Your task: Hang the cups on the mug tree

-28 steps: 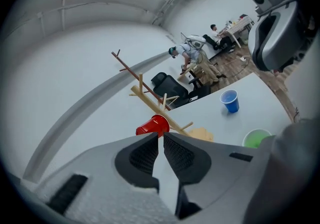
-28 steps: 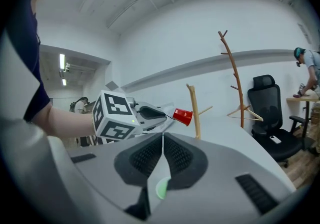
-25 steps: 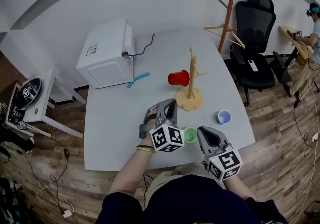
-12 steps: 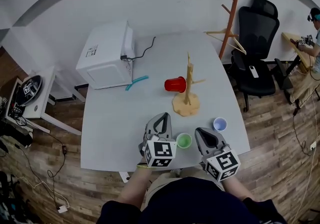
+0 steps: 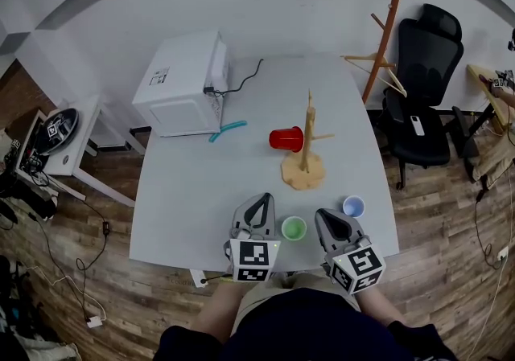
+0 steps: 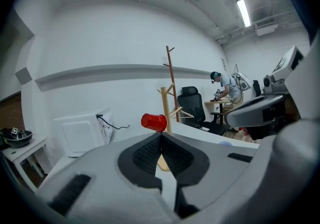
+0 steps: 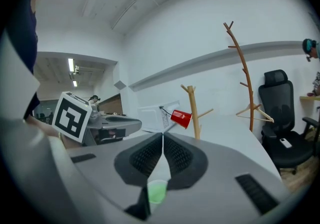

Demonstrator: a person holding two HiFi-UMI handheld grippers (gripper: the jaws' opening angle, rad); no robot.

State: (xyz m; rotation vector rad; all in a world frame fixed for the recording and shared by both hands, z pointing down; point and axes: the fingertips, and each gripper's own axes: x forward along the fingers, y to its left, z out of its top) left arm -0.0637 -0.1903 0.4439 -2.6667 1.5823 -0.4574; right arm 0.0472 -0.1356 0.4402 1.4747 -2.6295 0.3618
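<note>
The wooden mug tree (image 5: 306,146) stands mid-table with a red cup (image 5: 287,139) hanging on its left peg. A green cup (image 5: 294,228) stands upright near the front edge, between my two grippers and touching neither. A blue cup (image 5: 352,207) stands to its right. My left gripper (image 5: 262,199) is shut and empty, just left of the green cup. My right gripper (image 5: 325,215) is also shut and empty, between the green and blue cups. In the left gripper view the red cup (image 6: 154,121) shows above the shut jaws. In the right gripper view the green cup (image 7: 157,190) lies below them.
A white box-like appliance (image 5: 181,82) with a black cable sits at the table's back left, a teal tool (image 5: 225,128) lying beside it. A wooden coat stand (image 5: 390,22) and a black office chair (image 5: 422,86) stand to the right of the table. A small side table (image 5: 60,130) is at the left.
My left gripper has rolled upright and drawn back toward the table's near edge. The right gripper has drawn back slightly. The green cup stays standing on the table.
</note>
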